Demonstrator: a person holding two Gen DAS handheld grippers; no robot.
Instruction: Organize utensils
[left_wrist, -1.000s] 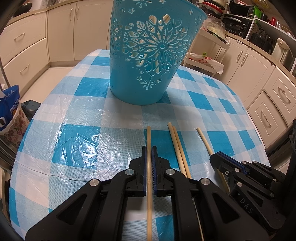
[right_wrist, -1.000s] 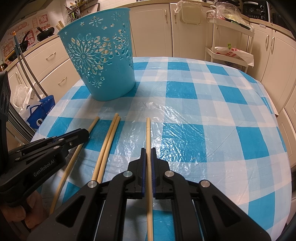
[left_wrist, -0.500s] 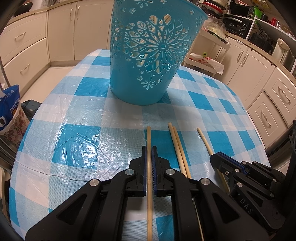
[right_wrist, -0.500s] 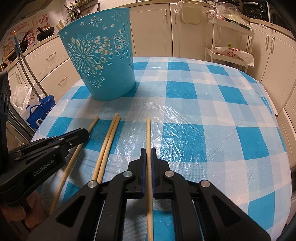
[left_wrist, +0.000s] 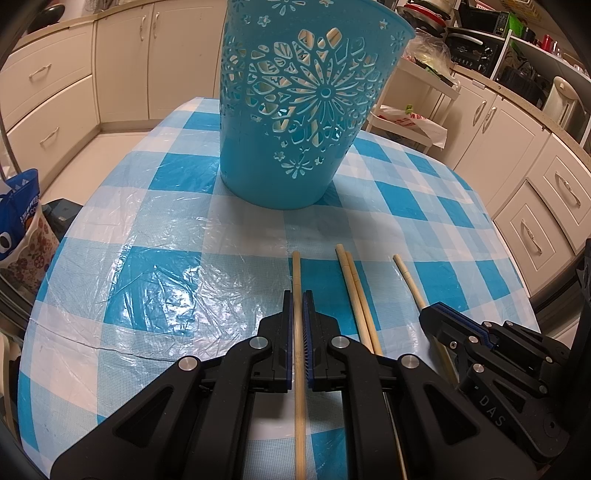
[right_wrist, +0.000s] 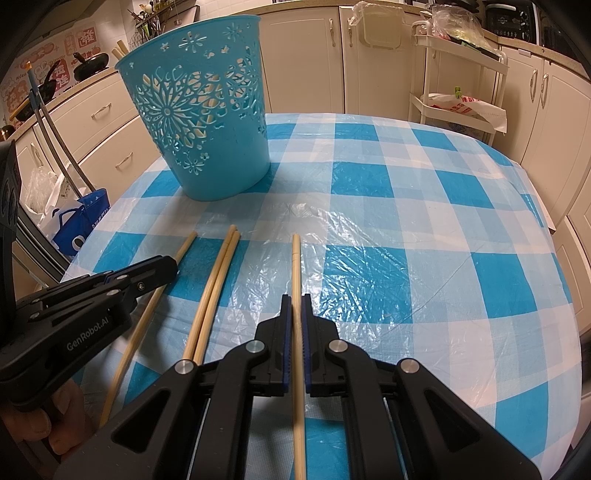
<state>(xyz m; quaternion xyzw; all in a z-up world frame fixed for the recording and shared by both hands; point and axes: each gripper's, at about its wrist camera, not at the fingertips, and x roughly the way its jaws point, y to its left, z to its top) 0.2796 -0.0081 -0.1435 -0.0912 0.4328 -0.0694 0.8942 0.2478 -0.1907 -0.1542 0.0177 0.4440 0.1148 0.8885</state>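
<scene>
Both grippers rest low over a table with a blue-and-white checked cloth (left_wrist: 177, 236). My left gripper (left_wrist: 297, 295) is shut on a wooden chopstick (left_wrist: 296, 267) whose tip points toward the blue cut-out basket (left_wrist: 306, 110). My right gripper (right_wrist: 295, 299) is shut on another chopstick (right_wrist: 295, 258). Between them a pair of chopsticks (left_wrist: 354, 291) (right_wrist: 218, 280) lies loose on the cloth. In each wrist view the other gripper shows from the side: right gripper (left_wrist: 430, 314), left gripper (right_wrist: 168, 267). The basket (right_wrist: 207, 129) stands upright at the far side, with chopsticks visible through its holes.
Cream kitchen cabinets (left_wrist: 122, 62) ring the table. A white trolley (right_wrist: 458, 92) with a plastic bag stands beyond the far right edge. A blue bag (right_wrist: 79, 221) sits on the floor at the left. A hand (right_wrist: 33, 417) holds the left gripper's handle.
</scene>
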